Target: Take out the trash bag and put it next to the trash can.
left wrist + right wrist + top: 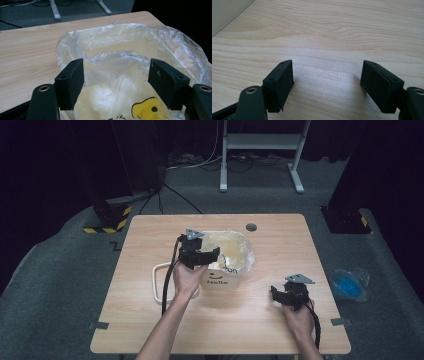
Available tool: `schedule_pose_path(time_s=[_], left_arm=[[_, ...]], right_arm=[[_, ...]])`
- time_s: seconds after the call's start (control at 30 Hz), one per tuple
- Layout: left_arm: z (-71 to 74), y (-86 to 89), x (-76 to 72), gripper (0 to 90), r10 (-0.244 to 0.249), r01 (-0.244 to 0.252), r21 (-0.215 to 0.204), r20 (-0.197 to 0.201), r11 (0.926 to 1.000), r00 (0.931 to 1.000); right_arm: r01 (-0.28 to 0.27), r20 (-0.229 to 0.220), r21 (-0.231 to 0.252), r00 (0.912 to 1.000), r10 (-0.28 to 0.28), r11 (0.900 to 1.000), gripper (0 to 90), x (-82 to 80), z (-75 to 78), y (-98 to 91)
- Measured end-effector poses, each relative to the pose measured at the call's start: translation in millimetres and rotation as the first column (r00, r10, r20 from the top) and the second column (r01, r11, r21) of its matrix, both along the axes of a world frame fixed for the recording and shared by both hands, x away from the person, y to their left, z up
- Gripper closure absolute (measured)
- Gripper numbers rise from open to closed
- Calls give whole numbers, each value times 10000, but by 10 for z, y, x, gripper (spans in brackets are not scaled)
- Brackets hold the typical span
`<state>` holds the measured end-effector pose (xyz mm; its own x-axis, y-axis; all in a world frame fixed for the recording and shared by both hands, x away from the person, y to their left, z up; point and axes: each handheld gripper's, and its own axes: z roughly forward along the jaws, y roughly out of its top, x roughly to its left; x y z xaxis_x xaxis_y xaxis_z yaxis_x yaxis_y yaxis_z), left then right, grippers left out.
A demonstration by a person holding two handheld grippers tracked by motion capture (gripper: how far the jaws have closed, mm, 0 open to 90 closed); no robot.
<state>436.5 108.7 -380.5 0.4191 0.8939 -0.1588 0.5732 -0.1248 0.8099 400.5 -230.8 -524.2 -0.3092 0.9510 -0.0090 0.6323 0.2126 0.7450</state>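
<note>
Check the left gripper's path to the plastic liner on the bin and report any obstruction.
Nothing visible stands in the way. The left gripper hangs open right at the clear plastic liner, whose crumpled rim rises between its jaws. The right gripper rests open over bare table, well aside.

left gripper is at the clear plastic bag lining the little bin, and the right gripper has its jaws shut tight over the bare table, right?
Not quite: the right gripper has its jaws wide open over the bare table, as the right gripper view shows. The left gripper is indeed at the clear plastic bag lining the bin.
</note>
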Motion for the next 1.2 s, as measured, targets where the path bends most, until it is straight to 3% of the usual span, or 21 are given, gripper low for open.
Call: schedule_pose_path(time_s=[0.23,0.53,1.2], left_arm=[[-17,-57,25,294,-101,101,158,-24,9998,9999],[-18,-113,45,297,-279,280,214,-81,9994,9996],[-51,-165,66,303,-435,440,274,-198,9987,9989]], right_arm=[[83,54,-1,10000,-83,10000,314,9,3,-7],[325,-489,491,9983,-301,9983,374,50,93,-7],[-328,-94,992,9994,339,9945,385,154,716,231]])
